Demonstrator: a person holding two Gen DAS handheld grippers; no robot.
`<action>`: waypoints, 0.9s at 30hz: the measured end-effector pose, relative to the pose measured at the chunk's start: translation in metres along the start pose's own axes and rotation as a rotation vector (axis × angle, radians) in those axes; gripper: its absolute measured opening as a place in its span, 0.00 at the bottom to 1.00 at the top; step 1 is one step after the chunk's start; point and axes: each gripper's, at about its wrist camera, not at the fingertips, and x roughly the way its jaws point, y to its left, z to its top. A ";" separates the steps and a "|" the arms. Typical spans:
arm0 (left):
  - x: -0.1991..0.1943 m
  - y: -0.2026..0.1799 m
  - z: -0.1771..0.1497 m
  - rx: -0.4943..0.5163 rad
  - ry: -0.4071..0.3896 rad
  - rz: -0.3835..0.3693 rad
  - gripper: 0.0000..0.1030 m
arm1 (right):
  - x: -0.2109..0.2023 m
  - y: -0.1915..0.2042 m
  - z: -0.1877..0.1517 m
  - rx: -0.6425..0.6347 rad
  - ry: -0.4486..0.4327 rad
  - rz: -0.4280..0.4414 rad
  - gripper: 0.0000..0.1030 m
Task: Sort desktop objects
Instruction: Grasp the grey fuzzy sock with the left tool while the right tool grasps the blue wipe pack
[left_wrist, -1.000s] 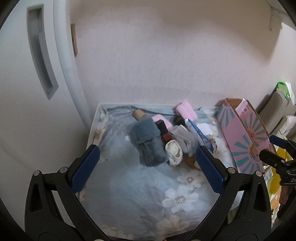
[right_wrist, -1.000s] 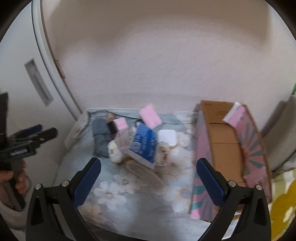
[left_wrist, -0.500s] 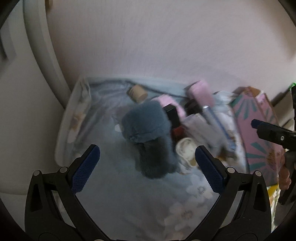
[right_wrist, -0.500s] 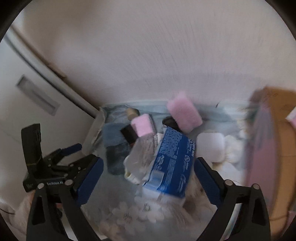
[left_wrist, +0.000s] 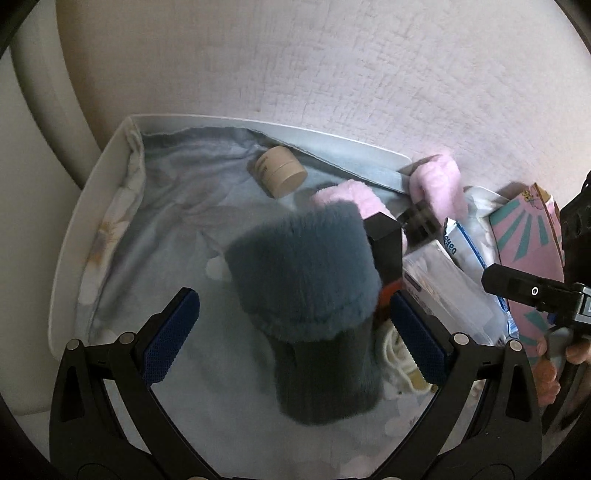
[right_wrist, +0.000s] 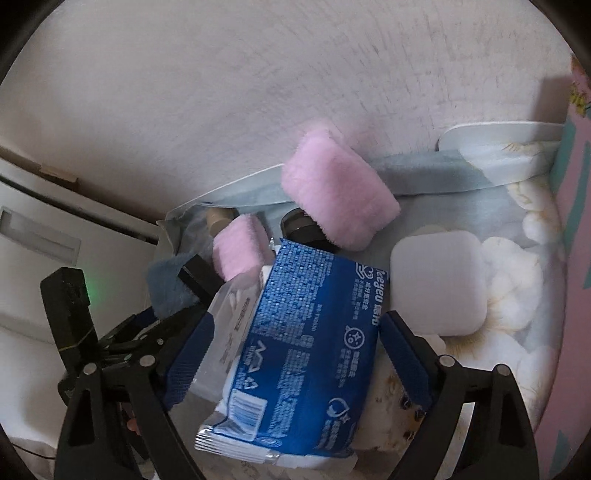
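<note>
A grey-blue fluffy sock (left_wrist: 303, 288) lies on the flowered cloth, between the blue pads of my left gripper (left_wrist: 291, 299). That gripper is open and its pads stand clear of the sock. A blue pack of wet wipes (right_wrist: 306, 354) leans on a clear plastic pack (right_wrist: 229, 325). My right gripper (right_wrist: 297, 321) straddles both with its jaws closing, and its pads sit at the packs' edges without pressing. The right gripper's black frame (left_wrist: 532, 291) shows at the right of the left wrist view.
In the white tray (left_wrist: 96, 206) lie two pink fluffy pieces (right_wrist: 340, 192) (right_wrist: 240, 251), a beige bottle (left_wrist: 280, 171), a black jar (right_wrist: 301, 229) and a white square case (right_wrist: 437, 280). A pink box with teal rays (left_wrist: 528, 236) stands at the right. A wall rises close behind.
Both grippers have come down and closer to the pile. The left now straddles the grey sock. The right has swung left over the blue pack and its jaws have narrowed.
</note>
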 end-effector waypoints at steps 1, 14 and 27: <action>0.003 0.001 0.001 -0.005 0.003 -0.009 0.93 | 0.001 -0.002 0.002 0.011 0.008 0.010 0.87; 0.008 0.006 -0.001 -0.010 0.004 -0.078 0.29 | 0.009 0.010 0.006 -0.032 0.024 -0.067 0.58; -0.048 -0.001 -0.004 0.017 -0.021 0.052 0.27 | -0.026 0.045 0.003 -0.151 -0.060 -0.128 0.58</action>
